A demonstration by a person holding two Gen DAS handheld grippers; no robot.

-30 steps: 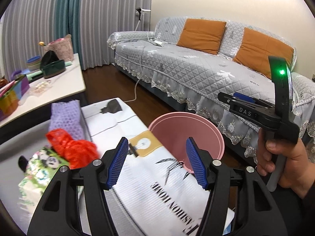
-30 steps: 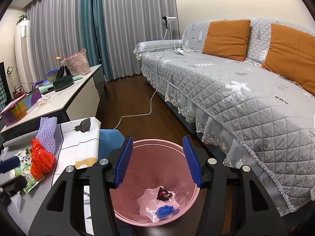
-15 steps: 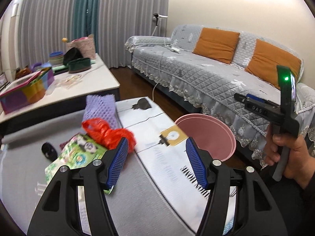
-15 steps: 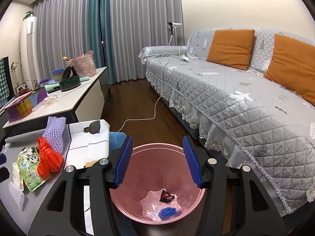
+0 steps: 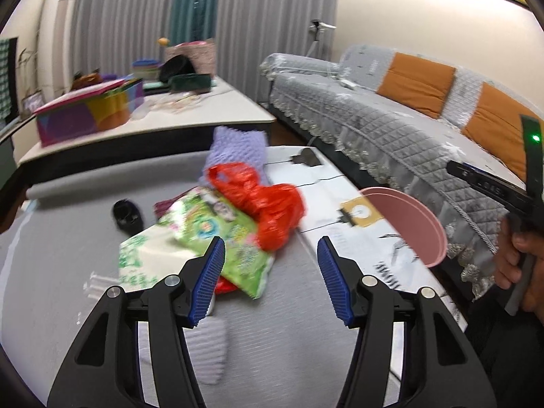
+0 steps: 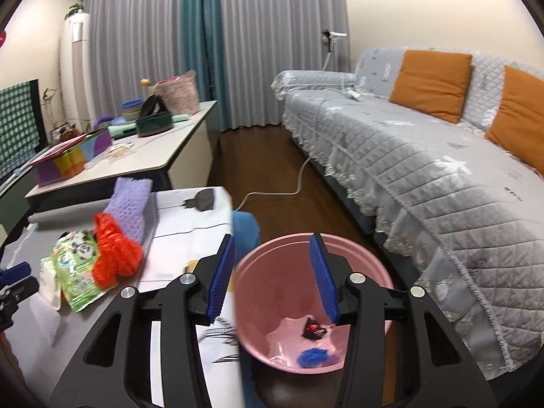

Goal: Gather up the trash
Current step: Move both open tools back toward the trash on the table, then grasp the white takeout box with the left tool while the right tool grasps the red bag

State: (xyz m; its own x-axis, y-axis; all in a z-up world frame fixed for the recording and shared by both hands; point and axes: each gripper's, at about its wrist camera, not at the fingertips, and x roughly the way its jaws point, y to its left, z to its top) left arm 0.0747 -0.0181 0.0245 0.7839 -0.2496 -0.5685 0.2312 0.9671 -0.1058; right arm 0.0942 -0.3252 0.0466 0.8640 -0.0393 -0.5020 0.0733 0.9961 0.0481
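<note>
Worktop (image 5: 85,224), grey mat, is carrying the remaining trash pile; pink bin (image 6: 272,312) is standing beside its edge w/ two scraps already inside. Step in hand, my read: fetching the next piece. Left tool (image 5: 270,280) is hanging above the pile w/ jaws apart, nothing between, just been narrowing slightly. Right tool (image 6: 272,277) is hanging over the bin, empty, jaws also just been closing. Next: left needs lowering onto green wrapper (image 5: 204,238) or red bag (image 5: 268,204), both soft, so pinching a fold.

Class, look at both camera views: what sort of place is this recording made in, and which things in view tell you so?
Most likely a home living room. A long sofa with a quilted grey cover and orange cushions lines one wall, full-length curtains cover the far wall, and a low table sits in front of the sofa.
</note>
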